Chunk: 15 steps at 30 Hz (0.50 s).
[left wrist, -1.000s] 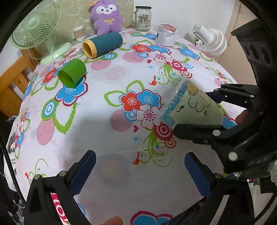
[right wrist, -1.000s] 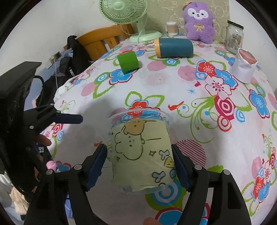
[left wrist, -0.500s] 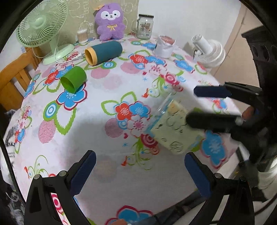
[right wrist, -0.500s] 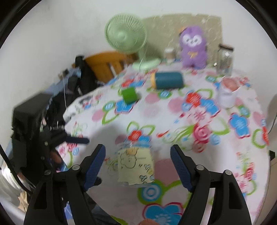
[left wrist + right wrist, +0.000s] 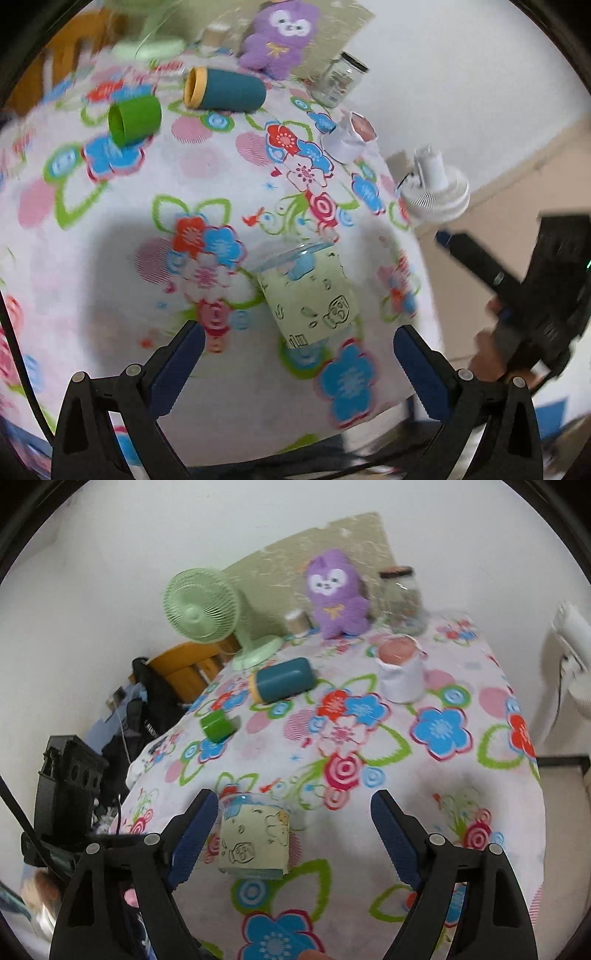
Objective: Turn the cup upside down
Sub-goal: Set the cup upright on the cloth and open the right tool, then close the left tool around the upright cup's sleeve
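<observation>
A clear plastic cup with a pale green cartoon sleeve (image 5: 308, 299) lies on its side on the flowered tablecloth (image 5: 207, 177), its rim pointing away from me. It also shows in the right wrist view (image 5: 253, 843). My left gripper (image 5: 297, 363) is open and empty, just short of the cup. My right gripper (image 5: 291, 840) is open and empty, raised above the table, with the cup low beside its left finger. The right gripper body shows at the right edge of the left wrist view (image 5: 517, 295).
A green cup (image 5: 135, 119) and a teal tumbler (image 5: 225, 91) lie on their sides at the back. A white paper cup (image 5: 349, 138), a glass jar (image 5: 338, 83), a purple plush (image 5: 279, 37), a green fan (image 5: 201, 607) and a white fan (image 5: 434, 192) stand around the table's far part.
My right gripper let go of the cup and pulled back and up. The cup now lies on the cloth. My left gripper has swung right toward it.
</observation>
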Motion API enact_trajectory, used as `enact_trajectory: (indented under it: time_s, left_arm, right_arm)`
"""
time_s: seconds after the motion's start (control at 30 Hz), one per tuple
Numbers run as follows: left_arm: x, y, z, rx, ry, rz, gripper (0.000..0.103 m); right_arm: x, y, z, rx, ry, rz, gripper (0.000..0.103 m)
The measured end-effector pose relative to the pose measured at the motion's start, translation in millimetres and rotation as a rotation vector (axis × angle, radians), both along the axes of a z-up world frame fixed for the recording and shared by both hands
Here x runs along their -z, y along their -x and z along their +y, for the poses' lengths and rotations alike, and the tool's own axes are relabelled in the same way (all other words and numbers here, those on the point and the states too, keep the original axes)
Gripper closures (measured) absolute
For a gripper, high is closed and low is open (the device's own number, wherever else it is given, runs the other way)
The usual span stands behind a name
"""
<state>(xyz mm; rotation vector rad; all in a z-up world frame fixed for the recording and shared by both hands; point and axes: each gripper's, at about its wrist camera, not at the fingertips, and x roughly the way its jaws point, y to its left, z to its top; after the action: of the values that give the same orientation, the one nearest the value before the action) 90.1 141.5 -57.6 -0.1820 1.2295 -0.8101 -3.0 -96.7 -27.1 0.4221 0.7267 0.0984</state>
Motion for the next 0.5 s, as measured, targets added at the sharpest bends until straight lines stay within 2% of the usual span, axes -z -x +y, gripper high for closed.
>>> enact_trajectory:
  time_s: [0.2, 0.3, 0.5]
  left_arm:
    - [13, -3, -21, -0.073, 0.056, 0.101, 0.000]
    - [15, -4, -35, -0.068, 0.071, 0.111, 0.000]
    - [18, -9, -67, -0.034, 0.052, 0.088, 0.000]
  right_arm:
    - [12, 11, -28, 0.054, -0.044, -0.009, 0.016]
    - [15, 17, -38, 0.088, -0.024, -0.016, 0.016]
    - [24, 24, -50, 0.116, -0.029, -0.013, 0.016]
